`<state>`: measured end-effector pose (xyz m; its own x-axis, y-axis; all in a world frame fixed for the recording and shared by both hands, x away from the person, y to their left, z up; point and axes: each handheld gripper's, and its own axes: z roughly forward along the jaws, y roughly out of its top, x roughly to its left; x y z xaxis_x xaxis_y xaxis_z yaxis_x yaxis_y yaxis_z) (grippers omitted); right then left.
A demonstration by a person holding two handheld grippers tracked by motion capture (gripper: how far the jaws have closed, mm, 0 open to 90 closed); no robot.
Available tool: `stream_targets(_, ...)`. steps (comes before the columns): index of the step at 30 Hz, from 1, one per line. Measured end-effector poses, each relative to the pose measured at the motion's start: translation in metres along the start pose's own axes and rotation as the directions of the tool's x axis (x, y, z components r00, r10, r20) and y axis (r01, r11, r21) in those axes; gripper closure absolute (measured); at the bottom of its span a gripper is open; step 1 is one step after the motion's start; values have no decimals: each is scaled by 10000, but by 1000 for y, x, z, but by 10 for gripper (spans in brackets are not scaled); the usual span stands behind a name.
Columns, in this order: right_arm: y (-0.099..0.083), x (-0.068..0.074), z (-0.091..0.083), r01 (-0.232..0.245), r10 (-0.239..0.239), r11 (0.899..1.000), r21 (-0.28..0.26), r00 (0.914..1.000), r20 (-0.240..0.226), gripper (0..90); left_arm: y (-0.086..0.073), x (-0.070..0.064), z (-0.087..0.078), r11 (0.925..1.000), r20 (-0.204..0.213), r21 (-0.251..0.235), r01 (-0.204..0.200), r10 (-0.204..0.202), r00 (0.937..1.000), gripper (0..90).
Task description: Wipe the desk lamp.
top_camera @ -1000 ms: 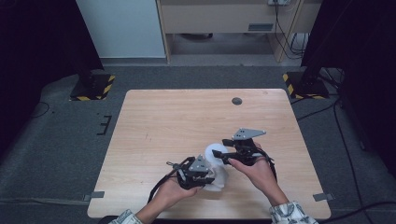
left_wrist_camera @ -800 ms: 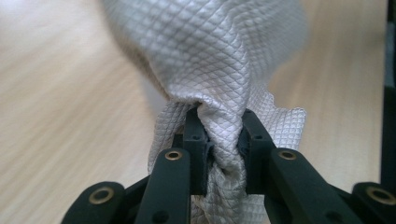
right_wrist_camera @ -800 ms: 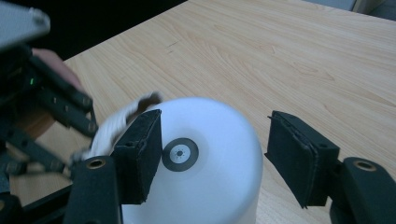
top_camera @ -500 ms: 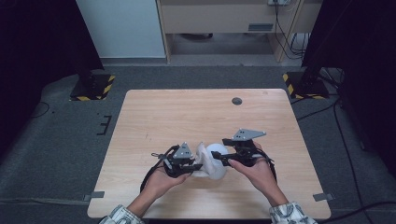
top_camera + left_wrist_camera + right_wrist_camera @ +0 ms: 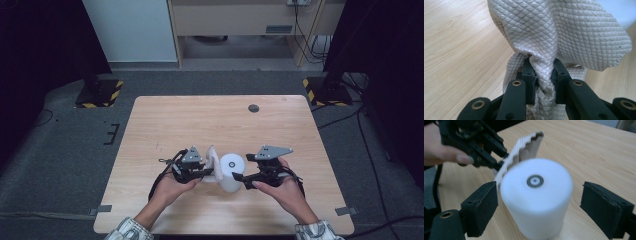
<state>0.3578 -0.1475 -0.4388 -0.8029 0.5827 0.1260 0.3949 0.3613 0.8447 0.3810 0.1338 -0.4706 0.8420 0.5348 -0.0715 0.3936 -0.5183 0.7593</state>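
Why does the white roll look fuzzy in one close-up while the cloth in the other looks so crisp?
Right gripper view: the white roll has soft, smeared edges, probably motion blur or too close to focus. Left gripper view: the quilted cloth is sharp, its diamond pattern clear, evenly lit. High view: dim surroundings, bright table.

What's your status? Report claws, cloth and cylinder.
Left claw shut on quilted cloth. Right claw open around white cylinder, upright on table. Nothing in the way.

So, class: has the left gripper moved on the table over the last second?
Yes. The left gripper has moved away from the table's near edge and slightly left, with the cloth.
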Motion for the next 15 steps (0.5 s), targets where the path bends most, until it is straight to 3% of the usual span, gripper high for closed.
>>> stream_targets(8, -14, 5, 14, 354, -350, 9975, 606, 9994, -86, 122, 8, 5, -2, 9999, 181, -131, -99, 101, 9998, 755)
stream_targets(15, -18, 2, 21, 266, -267, 9963, 812, 9996, 3, 133, 18, 17, 12, 9998, 297, -69, -202, 204, 9994, 753)
